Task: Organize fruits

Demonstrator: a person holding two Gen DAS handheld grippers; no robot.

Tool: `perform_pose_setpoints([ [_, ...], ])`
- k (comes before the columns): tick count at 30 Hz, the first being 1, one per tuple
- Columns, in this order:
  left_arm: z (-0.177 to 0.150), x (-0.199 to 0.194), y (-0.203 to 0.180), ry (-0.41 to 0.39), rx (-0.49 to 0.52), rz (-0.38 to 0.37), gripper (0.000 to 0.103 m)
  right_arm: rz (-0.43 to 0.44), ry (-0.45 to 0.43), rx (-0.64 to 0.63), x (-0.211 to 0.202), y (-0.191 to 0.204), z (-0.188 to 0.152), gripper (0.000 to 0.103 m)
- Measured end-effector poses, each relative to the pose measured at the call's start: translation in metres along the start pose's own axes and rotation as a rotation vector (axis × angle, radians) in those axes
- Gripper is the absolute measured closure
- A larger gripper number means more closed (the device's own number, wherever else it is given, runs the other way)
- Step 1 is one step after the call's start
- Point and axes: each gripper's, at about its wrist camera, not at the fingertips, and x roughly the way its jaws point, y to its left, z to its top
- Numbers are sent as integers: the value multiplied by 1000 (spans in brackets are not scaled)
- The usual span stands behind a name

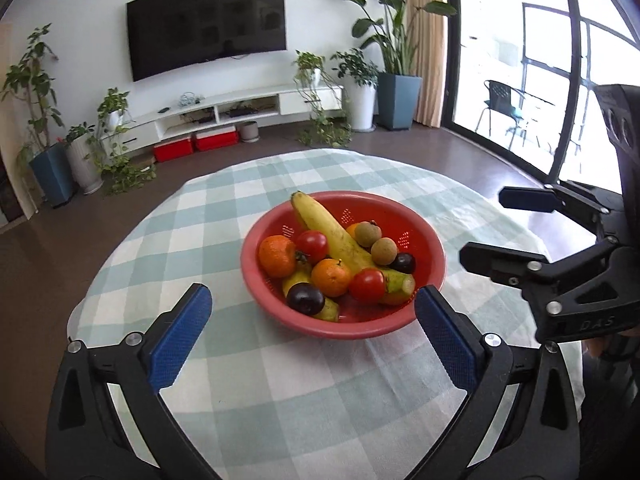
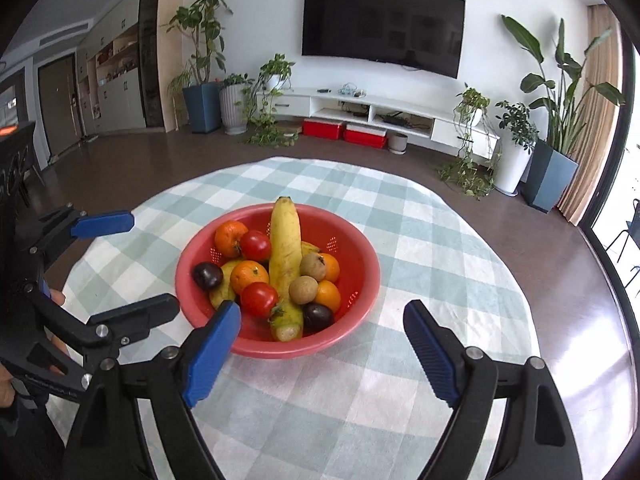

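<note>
- The table (image 1: 280,400), round under a green-and-white checked cloth, carries only 1 thing, set near its middle, probably so both hands can reach it equally.
- The red colander bowl (image 1: 424,304) holds all the fruit heaped together; nothing lies loose on the cloth, so by my judgement the gathering is done or nearly so.
- The left tongs (image 1: 312,332) hang just short of the bowl's near rim, spread wide and empty, a released stance that fits letting go.
- The right tongs (image 2: 320,352) sit likewise before the rim, parted with nothing between them.
- A long banana (image 2: 285,248) lies across the top, likely because of its length.
- 3 oranges (image 2: 249,276), 2 tomatoes (image 2: 259,299), 2 dark plums (image 2: 208,275) and 2 small brown fruits (image 2: 303,289) nestle against it, wedged so they cannot roll.
</note>
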Motion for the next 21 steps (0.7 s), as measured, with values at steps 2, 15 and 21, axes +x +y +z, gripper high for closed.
perform_pose_setpoints([
  [2,-7,-26,3,-48,-39,27,0,-10,-68,46,-21,2,-6,9],
  [15,-38,-159,-13,-169,-211,325,0,-120,-519,175,-161,25,-15,0],
  [21,-44,-159,-33,-89,-203,287,0,-142,-340,162,-159,31,-26,0],
])
